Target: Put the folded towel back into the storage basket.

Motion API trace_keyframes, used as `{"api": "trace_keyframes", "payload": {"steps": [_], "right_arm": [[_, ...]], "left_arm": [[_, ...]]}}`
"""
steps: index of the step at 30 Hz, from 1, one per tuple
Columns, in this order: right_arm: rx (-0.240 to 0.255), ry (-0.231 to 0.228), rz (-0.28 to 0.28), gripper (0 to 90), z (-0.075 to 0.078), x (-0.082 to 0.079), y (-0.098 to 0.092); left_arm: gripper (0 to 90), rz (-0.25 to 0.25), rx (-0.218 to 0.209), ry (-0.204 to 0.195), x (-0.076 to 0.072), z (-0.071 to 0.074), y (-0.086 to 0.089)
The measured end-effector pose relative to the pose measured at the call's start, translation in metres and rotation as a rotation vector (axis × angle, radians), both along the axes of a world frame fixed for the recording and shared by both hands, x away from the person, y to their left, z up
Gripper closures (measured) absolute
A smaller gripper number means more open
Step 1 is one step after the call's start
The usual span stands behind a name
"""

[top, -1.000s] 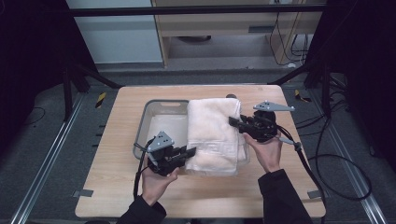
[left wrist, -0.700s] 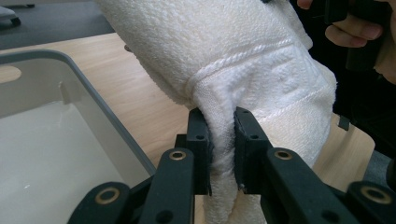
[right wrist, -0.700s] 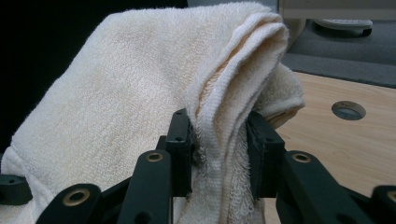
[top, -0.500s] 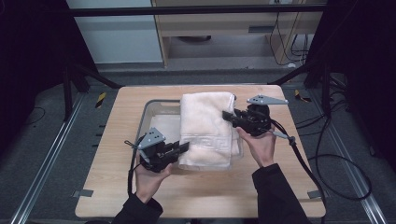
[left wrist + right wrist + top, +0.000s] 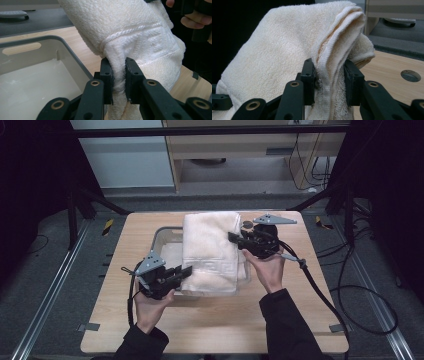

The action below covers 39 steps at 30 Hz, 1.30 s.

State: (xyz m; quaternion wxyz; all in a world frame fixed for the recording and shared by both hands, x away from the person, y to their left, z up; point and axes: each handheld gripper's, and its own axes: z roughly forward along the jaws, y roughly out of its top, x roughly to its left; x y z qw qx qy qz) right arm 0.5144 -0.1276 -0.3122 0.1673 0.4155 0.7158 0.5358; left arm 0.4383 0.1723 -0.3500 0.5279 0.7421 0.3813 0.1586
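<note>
Folded cream terry towel (image 5: 210, 251) held aloft over shallow grey plastic tray (image 5: 165, 236) on the table, left gripper (image 5: 119, 75) clamped on near edge, right gripper (image 5: 329, 75) clamped on far edge; next, probably lowering it level into that tray.

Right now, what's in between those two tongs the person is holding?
The folded white towel spans the gap above the clear bin, as the high view shows. The left tongs pinch its near edge, the right tongs its side.
</note>
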Motion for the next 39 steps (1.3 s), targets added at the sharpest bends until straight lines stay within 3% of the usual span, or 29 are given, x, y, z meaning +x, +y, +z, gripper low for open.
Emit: {"api": "trace_keyframes", "payload": {"steps": [17, 39], "right_arm": [[-0.019, -0.024, 0.007, 66.4, 0.009, 0.012, 0.026], [-0.027, -0.039, 0.028, 66.4, 0.021, 0.027, 0.073]], "left_arm": [[77.8, 0.076, 0.008, -0.019, 0.004, 0.004, 0.017], [77.9, 0.176, -0.015, -0.028, 0.01, 0.014, 0.057]]}}
